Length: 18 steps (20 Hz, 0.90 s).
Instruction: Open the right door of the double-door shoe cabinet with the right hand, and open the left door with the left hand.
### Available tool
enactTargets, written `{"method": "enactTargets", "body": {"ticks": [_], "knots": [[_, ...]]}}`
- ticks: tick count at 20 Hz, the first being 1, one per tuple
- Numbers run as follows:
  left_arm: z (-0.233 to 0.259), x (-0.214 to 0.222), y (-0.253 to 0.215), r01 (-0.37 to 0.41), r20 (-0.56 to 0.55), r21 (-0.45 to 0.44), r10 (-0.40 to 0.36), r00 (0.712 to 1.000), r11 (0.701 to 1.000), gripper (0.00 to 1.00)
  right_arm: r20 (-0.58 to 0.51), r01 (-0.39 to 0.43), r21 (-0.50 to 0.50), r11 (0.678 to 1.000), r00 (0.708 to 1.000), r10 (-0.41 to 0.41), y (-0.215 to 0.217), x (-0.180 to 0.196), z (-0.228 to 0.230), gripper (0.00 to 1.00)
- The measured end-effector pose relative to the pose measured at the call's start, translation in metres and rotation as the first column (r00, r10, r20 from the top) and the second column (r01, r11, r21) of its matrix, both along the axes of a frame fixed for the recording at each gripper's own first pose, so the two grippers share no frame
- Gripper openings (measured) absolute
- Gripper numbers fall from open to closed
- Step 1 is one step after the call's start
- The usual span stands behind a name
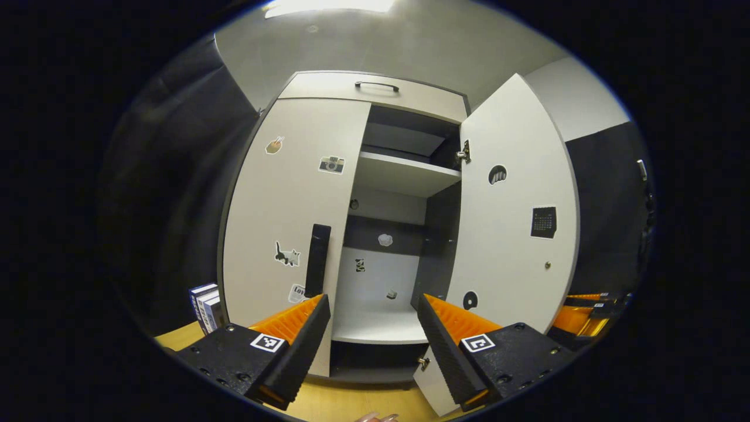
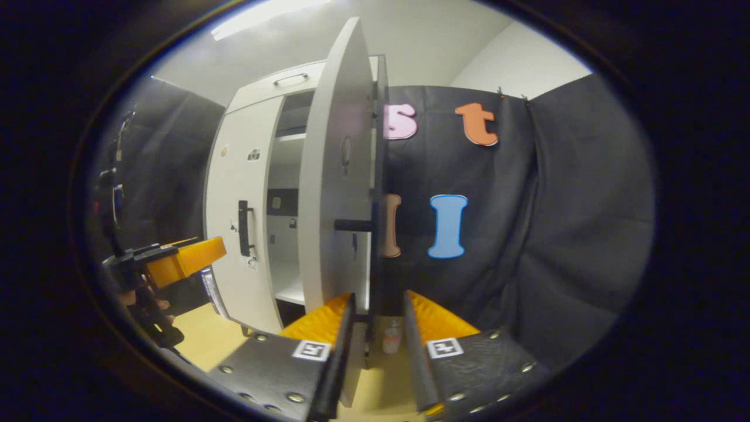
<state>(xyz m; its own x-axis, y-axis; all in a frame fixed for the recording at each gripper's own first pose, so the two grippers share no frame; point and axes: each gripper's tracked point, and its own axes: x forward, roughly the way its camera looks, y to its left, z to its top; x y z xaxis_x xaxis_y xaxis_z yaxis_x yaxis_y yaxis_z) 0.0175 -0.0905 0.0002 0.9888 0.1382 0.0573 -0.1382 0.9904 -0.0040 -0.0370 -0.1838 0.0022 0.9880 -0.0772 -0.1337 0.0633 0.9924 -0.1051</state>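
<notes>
Shoe cabinet (image 1: pixel 375 88) at frame centre in left gripper view. Right door (image 1: pixel 515 205) swung wide open; left door (image 1: pixel 293 199) closed, black handle (image 1: pixel 317 259) at lower centre. Left gripper (image 1: pixel 372 319) spread wide — holds nothing, short of handle. Right gripper (image 2: pixel 378 319) narrowed around right door's handle (image 2: pixel 374 258) at lower centre of right gripper view — contact unclear.

Both grippers (image 1: pixel 373 328) have black bodies, ribbed orange jaws, square fiducial markers and screws.
</notes>
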Motion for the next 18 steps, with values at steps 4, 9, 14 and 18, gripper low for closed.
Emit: {"method": "enactTargets", "body": {"ticks": [4, 9, 14, 18], "knots": [[0.004, 0.034, 0.034, 0.007, 0.004, 0.036, -0.008, 1.0, 0.999, 0.94, 0.079, -0.005, 0.103, 0.995, 0.997, -0.004, 0.015, -0.016, 0.032, 0.88], [0.004, 0.075, 0.076, 0.005, -0.003, 0.064, -0.005, 1.0, 0.998, 0.94, 0.153, -0.014, 0.029, 0.999, 0.988, 0.01, 0.059, -0.035, 0.057, 0.89], [-0.006, 0.106, 0.098, 0.017, -0.023, 0.047, -0.016, 1.0, 0.999, 0.94, 0.151, 0.006, -0.114, 0.993, 0.988, 0.011, 0.099, -0.033, 0.049, 0.9], [-0.014, 0.121, 0.109, 0.019, -0.037, 0.045, -0.018, 0.999, 0.999, 0.74, 0.164, 0.036, -0.071, 0.997, 0.986, -0.024, 0.104, -0.032, 0.047, 0.94]]}}
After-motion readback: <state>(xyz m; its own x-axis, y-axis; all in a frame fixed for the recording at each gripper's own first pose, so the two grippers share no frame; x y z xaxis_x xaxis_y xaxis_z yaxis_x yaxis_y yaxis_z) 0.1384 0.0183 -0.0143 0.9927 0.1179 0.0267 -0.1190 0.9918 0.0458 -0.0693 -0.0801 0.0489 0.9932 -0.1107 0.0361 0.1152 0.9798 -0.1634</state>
